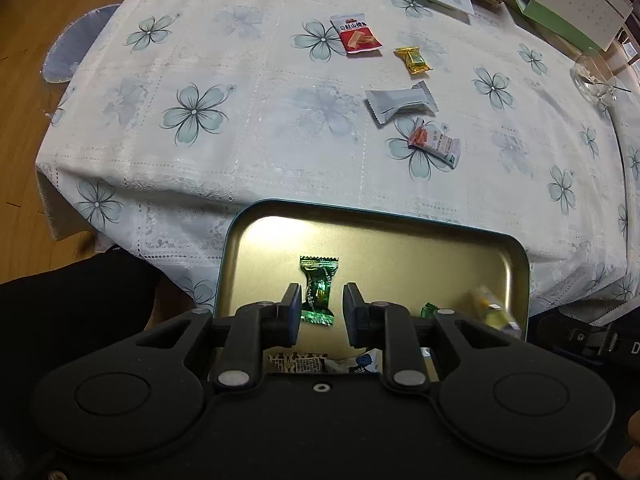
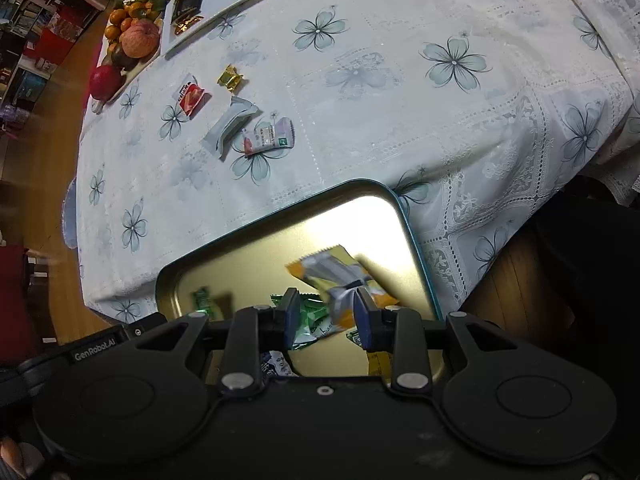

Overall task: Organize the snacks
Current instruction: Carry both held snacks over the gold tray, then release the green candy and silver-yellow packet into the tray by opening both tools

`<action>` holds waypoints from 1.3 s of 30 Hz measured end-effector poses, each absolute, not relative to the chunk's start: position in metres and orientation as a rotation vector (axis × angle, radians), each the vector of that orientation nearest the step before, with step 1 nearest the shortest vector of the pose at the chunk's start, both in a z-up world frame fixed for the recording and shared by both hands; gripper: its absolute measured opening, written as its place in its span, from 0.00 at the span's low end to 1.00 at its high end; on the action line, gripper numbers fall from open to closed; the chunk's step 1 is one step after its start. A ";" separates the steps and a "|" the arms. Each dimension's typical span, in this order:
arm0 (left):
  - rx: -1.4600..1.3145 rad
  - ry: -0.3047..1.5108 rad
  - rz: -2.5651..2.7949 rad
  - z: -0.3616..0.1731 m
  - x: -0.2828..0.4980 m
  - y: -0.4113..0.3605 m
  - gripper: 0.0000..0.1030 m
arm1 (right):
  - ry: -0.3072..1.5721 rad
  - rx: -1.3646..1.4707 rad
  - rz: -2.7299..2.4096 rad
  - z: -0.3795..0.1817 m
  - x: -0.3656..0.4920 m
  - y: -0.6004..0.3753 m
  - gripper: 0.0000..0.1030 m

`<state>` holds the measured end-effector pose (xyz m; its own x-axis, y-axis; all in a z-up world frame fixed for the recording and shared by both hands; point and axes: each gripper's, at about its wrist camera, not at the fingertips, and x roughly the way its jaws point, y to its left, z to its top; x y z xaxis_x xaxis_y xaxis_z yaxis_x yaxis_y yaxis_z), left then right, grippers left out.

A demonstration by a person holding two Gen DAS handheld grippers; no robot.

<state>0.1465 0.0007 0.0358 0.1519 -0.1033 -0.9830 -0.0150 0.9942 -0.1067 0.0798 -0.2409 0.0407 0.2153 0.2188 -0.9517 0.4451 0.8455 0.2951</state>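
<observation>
Both claws, the left gripper (image 1: 322,304) and right gripper (image 2: 327,310), hung slightly apart and empty over a tin (image 1: 400,224) already holding several sweets, a green candy (image 1: 319,290) among them, while four snacks, including a red packet (image 1: 356,35), waited on the tablecloth (image 1: 240,120).

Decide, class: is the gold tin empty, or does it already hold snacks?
It holds snacks: a green candy and other wrapped pieces lie on the tin's gold floor, with much floor bare.
</observation>
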 end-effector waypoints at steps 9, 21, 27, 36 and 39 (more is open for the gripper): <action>-0.073 1.428 -0.059 0.037 0.133 -0.001 0.31 | 1.378 0.530 -0.187 0.046 0.070 -0.232 0.32; -0.058 1.479 -0.028 0.025 0.145 0.001 0.31 | 1.447 0.489 -0.193 0.029 0.082 -0.227 0.32; -0.045 1.513 -0.023 0.014 0.160 0.000 0.31 | 1.489 0.484 -0.195 0.015 0.099 -0.226 0.32; -0.027 1.554 -0.012 0.001 0.194 -0.001 0.31 | 1.552 0.432 -0.197 -0.005 0.139 -0.219 0.32; -0.017 1.554 -0.004 -0.001 0.208 -0.002 0.31 | 1.566 0.385 -0.202 -0.012 0.156 -0.216 0.32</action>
